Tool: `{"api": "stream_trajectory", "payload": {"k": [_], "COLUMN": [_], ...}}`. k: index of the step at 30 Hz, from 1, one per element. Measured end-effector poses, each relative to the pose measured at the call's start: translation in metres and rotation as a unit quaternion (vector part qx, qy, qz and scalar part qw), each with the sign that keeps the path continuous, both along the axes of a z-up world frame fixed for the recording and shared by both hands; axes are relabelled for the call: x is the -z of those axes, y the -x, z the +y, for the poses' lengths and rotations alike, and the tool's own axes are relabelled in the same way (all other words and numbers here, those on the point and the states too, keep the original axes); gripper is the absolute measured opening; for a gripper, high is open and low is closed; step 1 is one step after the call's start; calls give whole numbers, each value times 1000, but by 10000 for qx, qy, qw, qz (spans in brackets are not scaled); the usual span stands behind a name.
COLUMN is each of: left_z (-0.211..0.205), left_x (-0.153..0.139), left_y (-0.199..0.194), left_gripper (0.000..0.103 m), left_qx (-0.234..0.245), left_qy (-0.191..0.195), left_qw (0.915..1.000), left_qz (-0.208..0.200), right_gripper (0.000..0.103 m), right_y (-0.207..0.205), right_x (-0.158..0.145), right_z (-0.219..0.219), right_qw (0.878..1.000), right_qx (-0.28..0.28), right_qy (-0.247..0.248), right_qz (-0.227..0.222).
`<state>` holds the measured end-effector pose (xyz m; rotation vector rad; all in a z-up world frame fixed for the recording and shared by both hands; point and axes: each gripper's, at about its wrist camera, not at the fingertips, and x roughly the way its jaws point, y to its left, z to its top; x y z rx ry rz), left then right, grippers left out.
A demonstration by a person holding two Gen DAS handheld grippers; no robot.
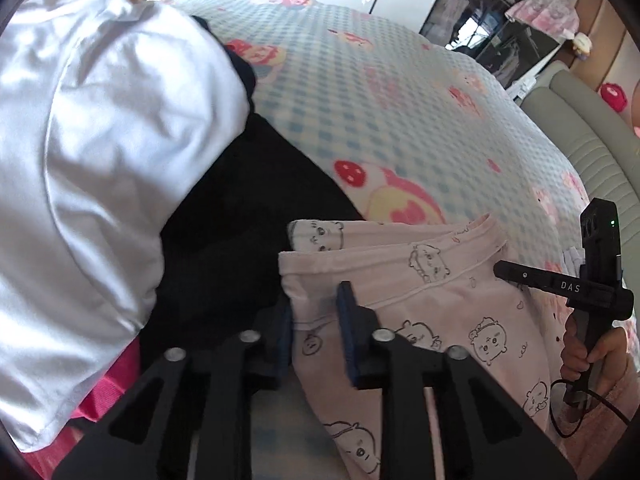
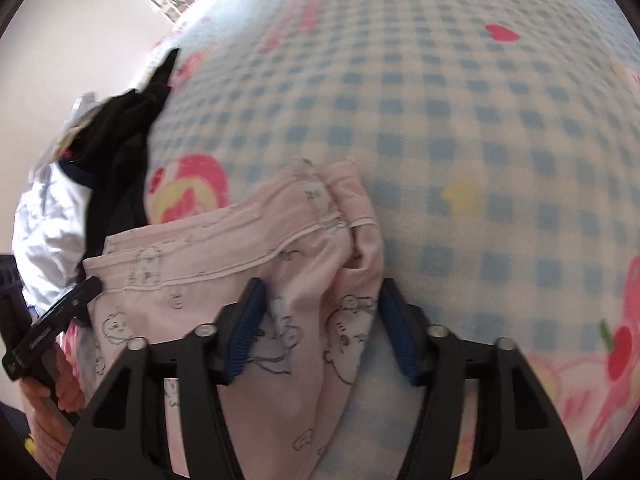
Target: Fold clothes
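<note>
Pale pink pyjama bottoms (image 1: 440, 304) printed with small cartoon faces lie on the checked bed blanket (image 1: 380, 100), waistband away from me. My left gripper (image 1: 316, 316) is open at the waistband's left corner, and the fabric edge runs between its blue pads. In the right wrist view my right gripper (image 2: 322, 324) is wide open around a bunched fold of the pink bottoms (image 2: 200, 280) at the waistband's right end. The left gripper's tip (image 2: 76, 300) shows at the garment's far left. The right gripper (image 1: 560, 284) shows from the side, held by a hand (image 1: 600, 356).
A white garment (image 1: 100, 140) and a black one (image 1: 240, 240) are heaped to the left of the pink bottoms, with something magenta (image 1: 108, 392) beneath. A grey padded headboard (image 1: 580, 128) borders the bed on the right. The blanket (image 2: 440, 120) stretches away beyond the waistband.
</note>
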<state>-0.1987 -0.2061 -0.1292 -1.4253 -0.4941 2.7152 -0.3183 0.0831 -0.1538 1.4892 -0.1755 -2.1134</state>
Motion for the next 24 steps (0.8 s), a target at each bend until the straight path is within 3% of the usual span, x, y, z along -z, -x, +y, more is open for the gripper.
{"api": "stream_trajectory", "payload": {"k": [8, 11, 13, 14, 15, 17, 20, 24], "left_z": [53, 72, 80, 82, 82, 83, 88, 141], "left_x": [-49, -52, -28, -15, -9, 4, -29, -48], "left_y": [35, 65, 93, 102, 104, 109, 76, 46], "left_gripper": [5, 6, 10, 26, 38, 37, 36, 35], "left_qx": [866, 1050, 1211, 1159, 1048, 823, 781, 1485], "left_qy": [63, 29, -260, -253, -42, 378, 427, -197], "left_qw": [9945, 9922, 9920, 9929, 9941, 9937, 9960, 9880], "left_qz": [585, 673, 231, -87, -280, -663, 115, 364], "right_gripper": [8, 8, 14, 22, 27, 28, 30, 33], "right_y": [-33, -43, -33, -25, -16, -17, -23, -27], "right_x": [-81, -116, -109, -94, -77, -70, -66, -60], "right_z": [56, 81, 93, 97, 101, 113, 132, 156], "right_qw": [9936, 9876, 9881, 9898, 9904, 9884, 9842, 9780], "right_qx": [461, 651, 742, 772, 795, 978, 1293, 1692], "right_qy": [226, 213, -113, -413, -727, -813, -786, -748], "right_qz": [1002, 1416, 1340, 1124, 863, 830, 920, 966]}}
